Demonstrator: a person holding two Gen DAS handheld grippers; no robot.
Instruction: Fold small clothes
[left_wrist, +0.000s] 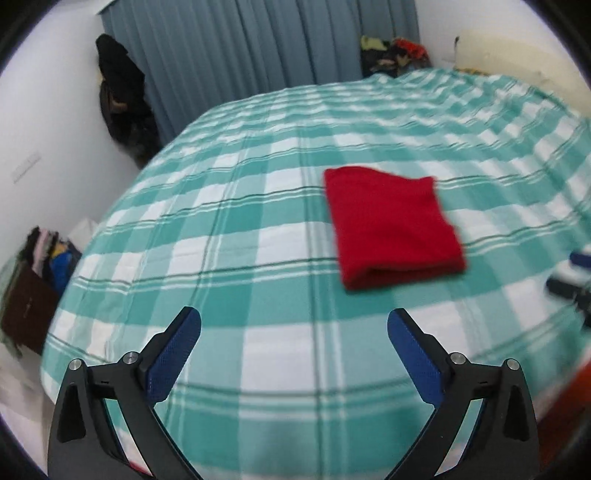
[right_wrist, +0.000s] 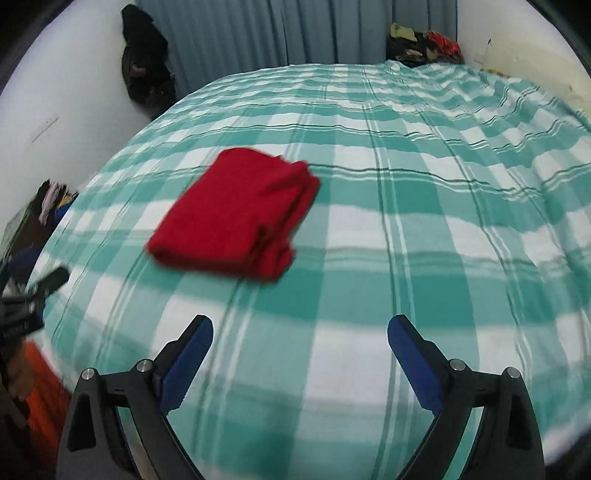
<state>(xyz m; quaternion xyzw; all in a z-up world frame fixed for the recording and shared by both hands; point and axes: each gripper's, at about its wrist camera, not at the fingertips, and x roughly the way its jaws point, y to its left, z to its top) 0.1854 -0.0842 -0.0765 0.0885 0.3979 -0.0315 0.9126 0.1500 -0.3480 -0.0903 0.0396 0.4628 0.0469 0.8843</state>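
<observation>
A red cloth (left_wrist: 391, 225), folded into a thick rectangle, lies flat on the teal and white checked bedspread (left_wrist: 258, 229). It also shows in the right wrist view (right_wrist: 240, 214), left of centre. My left gripper (left_wrist: 293, 325) is open and empty, held above the bed, nearer than the cloth and to its left. My right gripper (right_wrist: 300, 332) is open and empty, above the bed, nearer than the cloth and to its right. Neither gripper touches the cloth. The right gripper shows blurred at the right edge of the left wrist view (left_wrist: 572, 280), and the left gripper at the left edge of the right wrist view (right_wrist: 33, 299).
Grey-blue curtains (left_wrist: 258, 44) hang behind the bed. Dark clothes (left_wrist: 122, 96) hang on the white wall at the left. A pile of clothes (left_wrist: 395, 55) sits past the bed's far corner. More clothes and a brown box (left_wrist: 26, 306) stand by the bed's left side.
</observation>
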